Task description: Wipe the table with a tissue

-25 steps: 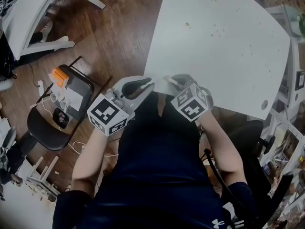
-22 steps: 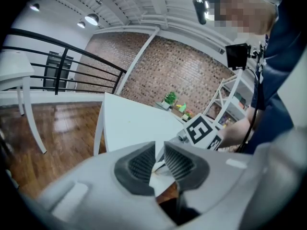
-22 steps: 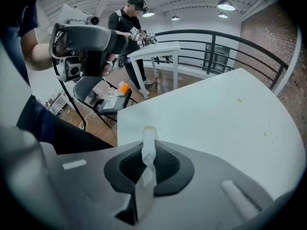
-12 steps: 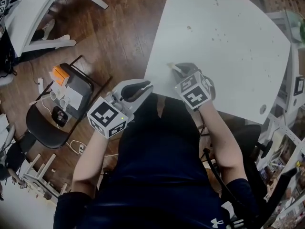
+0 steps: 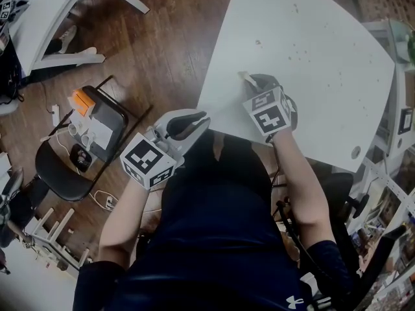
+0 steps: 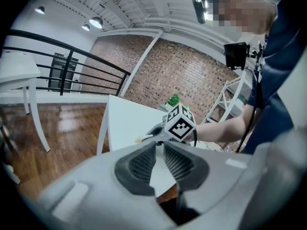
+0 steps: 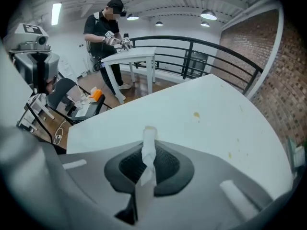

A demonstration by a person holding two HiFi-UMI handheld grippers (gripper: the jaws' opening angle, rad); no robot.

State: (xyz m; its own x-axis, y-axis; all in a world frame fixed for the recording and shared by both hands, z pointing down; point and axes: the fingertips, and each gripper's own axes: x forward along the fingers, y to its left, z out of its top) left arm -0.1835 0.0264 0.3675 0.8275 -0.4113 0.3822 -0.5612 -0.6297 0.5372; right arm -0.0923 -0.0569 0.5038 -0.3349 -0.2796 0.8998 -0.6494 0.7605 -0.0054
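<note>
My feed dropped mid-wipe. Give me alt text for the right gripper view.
The right gripper has its jaws shut on a twisted white tissue, its tip poking out over the white table. Yellowish spots dot the table ahead; beyond it a person stands at another table beside a black railing.

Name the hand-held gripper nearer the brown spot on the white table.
Right. The right hand-held gripper, shut on the tissue, is over the table, short of the spot. The left hand-held gripper, jaws empty and just closed further, hangs off the table's near corner.
</note>
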